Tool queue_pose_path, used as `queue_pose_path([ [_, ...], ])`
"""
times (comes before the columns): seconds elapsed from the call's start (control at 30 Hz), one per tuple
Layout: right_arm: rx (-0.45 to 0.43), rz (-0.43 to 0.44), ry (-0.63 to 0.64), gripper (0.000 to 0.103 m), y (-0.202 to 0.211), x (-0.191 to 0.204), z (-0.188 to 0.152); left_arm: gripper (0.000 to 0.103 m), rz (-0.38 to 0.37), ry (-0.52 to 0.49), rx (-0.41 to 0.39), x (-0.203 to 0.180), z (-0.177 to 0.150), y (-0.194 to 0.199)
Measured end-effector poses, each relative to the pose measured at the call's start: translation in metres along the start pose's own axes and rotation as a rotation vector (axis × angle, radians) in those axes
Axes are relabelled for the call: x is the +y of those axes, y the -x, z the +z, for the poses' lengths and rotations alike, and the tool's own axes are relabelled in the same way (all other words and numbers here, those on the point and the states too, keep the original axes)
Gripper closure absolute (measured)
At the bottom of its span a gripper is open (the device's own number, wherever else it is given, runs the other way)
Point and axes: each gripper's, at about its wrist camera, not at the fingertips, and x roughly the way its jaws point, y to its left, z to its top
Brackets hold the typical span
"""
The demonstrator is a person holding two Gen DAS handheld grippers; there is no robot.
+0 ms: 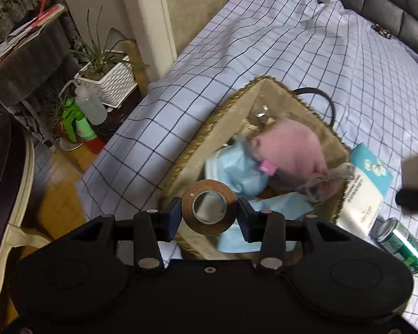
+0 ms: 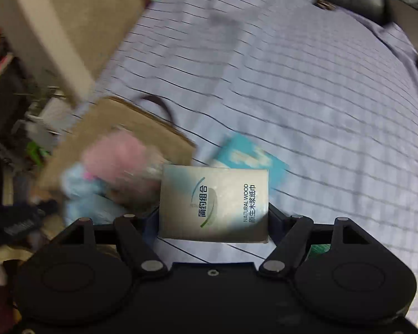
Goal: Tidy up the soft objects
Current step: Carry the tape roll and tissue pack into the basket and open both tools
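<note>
The bed sheet (image 1: 264, 55) was thin woven cloth, matt, creased, printed with a dark grid. The basket (image 1: 209, 122) looked like rough plaited straw with a plain cloth lining; inside lay a fuzzy pink plush toy (image 1: 289, 147) and soft, papery blue masks (image 1: 237, 172). The tape roll (image 1: 209, 207) was brown and glossy — smooth film round a card core. The left tongs (image 1: 209, 217) were matt black plastic with dull metal pins. The tissue pack (image 2: 214, 203) wore shiny plastic wrap — glare on it. The can (image 1: 401, 246), near right, was glossy green metal.
</note>
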Motion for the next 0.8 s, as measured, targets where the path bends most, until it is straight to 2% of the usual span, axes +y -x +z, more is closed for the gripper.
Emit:
queue_pose_path([
  [0.23,-0.023,0.075,0.049,0.029,-0.002,0.067,0.039,0.061,-0.022,-0.009,0.021,0.004,-0.008,-0.011],
  [0.4,-0.044,0.095,0.058,0.029,-0.018,0.097,0.065,0.061,-0.039,-0.026,0.035,0.001,-0.01,-0.017],
  [0.5,-0.046,0.11,0.058,0.028,-0.026,0.108,0.076,0.058,-0.029,-0.03,0.015,0.001,-0.012,-0.018],
  [0.53,-0.046,0.115,0.059,0.028,-0.03,0.11,0.079,0.057,-0.029,-0.031,0.007,0.001,-0.013,-0.018],
  [0.67,-0.054,0.143,0.058,0.026,-0.045,0.116,0.086,0.037,-0.09,-0.049,-0.015,0.003,-0.014,-0.015],
  [0.7,-0.055,0.154,0.056,0.023,-0.049,0.115,0.086,0.035,-0.089,-0.054,-0.028,0.002,-0.015,-0.013],
  [0.8,-0.052,0.174,0.044,0.022,-0.055,0.113,0.085,0.028,-0.066,-0.069,-0.055,-0.003,-0.017,-0.01],
])
